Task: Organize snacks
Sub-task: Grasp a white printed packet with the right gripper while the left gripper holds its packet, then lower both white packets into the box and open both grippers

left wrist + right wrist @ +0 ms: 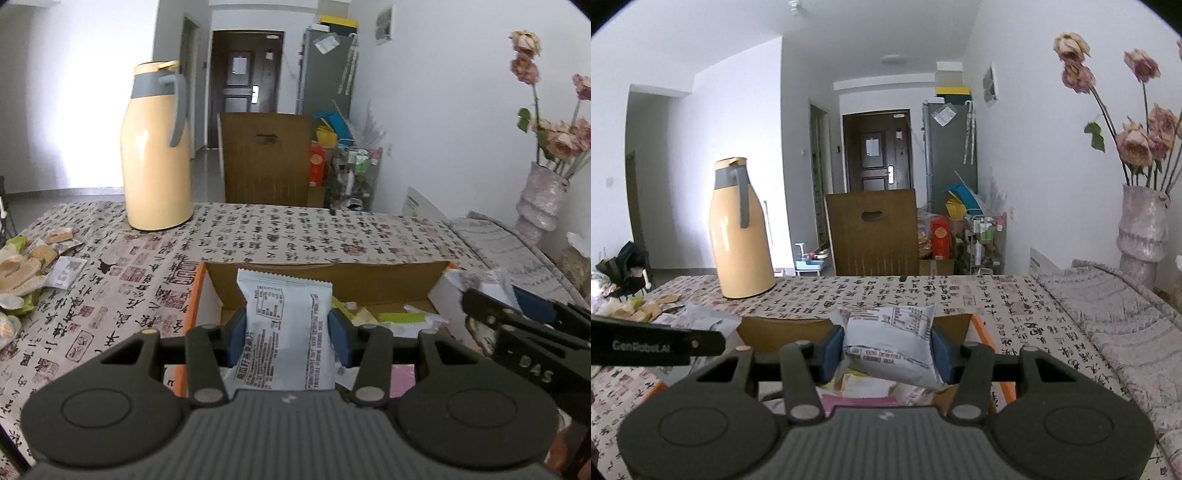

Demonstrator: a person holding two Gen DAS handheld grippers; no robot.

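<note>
Over the box: you carry a packet in each gripper above the open cardboard box (325, 280)
Left gripper (287, 334): blue pads pinch an upright white snack packet (284, 325) by its sides
Right gripper (886, 349): pads squeeze a puffy white packet (892, 343) lying crosswise
Crowding risk: your two tools sit close; a sideways nudge could knock one packet loose
Drop risk: release near the orange rim (194, 299) and a packet may tip onto the tablecloth (110, 295)

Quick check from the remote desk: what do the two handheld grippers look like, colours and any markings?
Both match: the left gripper and right gripper have ribbed dark grey bodies, black linkage arms with silver pivot pins, two round discs and blue pads on the fingers. White lettering shows on each one's side in the other's view. No sleeves or cables visible.
</note>
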